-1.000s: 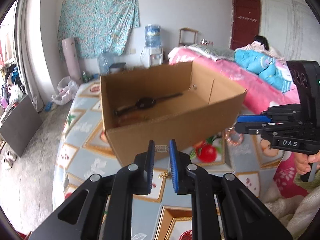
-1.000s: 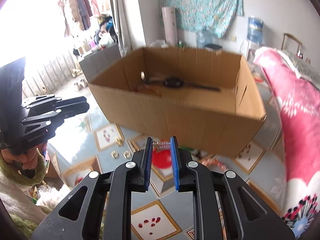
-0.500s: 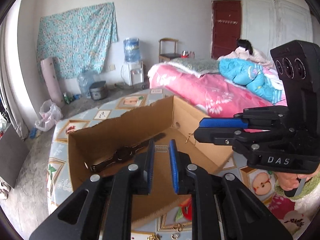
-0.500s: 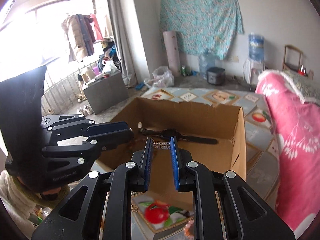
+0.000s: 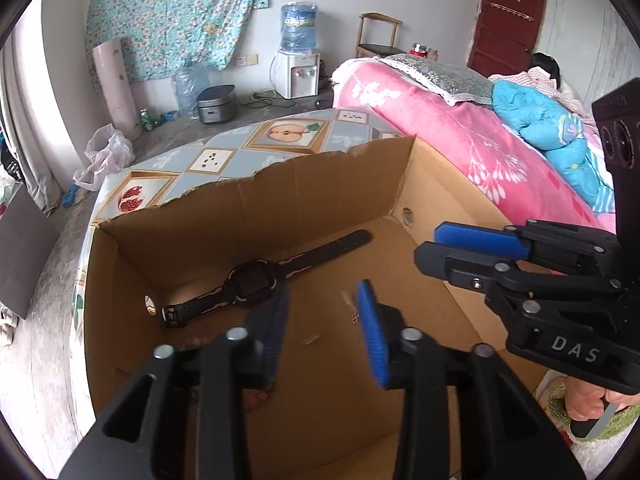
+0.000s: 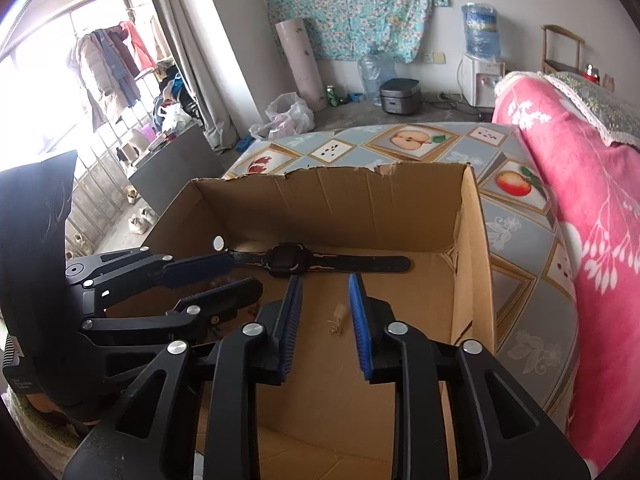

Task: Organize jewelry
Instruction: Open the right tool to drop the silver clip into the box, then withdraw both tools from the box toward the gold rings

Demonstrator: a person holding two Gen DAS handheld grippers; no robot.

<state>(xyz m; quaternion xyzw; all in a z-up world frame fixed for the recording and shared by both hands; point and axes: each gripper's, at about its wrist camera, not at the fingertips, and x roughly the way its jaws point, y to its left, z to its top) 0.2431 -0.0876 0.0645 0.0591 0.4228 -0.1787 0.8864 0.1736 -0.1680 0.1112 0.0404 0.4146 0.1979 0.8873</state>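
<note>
Blue ribbed pads line the black plastic fingers of both tools, and on each the jaws stand spread with nothing between them. Seen from its own camera, the left gripper (image 5: 324, 320) hangs over the middle of the cardboard box (image 5: 280, 200); the right gripper (image 6: 324, 312) hovers just beside it over the same floor, nearer the box's right wall, and each tool shows in the other's view. Directly below the two sets of fingers lie small pale pieces on the brown corrugated bottom: a thin gold-toned earring or chain bit (image 5: 354, 314) and a short pale scrap (image 5: 310, 338) near it; from the right wrist they read as one small glinting cluster (image 6: 336, 322), too tiny to name more exactly. Along the far wall of the box lies a black wristwatch (image 6: 286, 260), its square face flat and its rubbery strap stretched full length, one end near the left corner. Something dark and beaded sits low behind the left fingers, mostly hidden. By my reading the drop into the box is just done for these small pieces, so part of the sorting is finished; whether more jewelry waits on the fruit-patterned tablecloth (image 6: 516, 232) outside the torn-edged box cannot be told from here.
</note>
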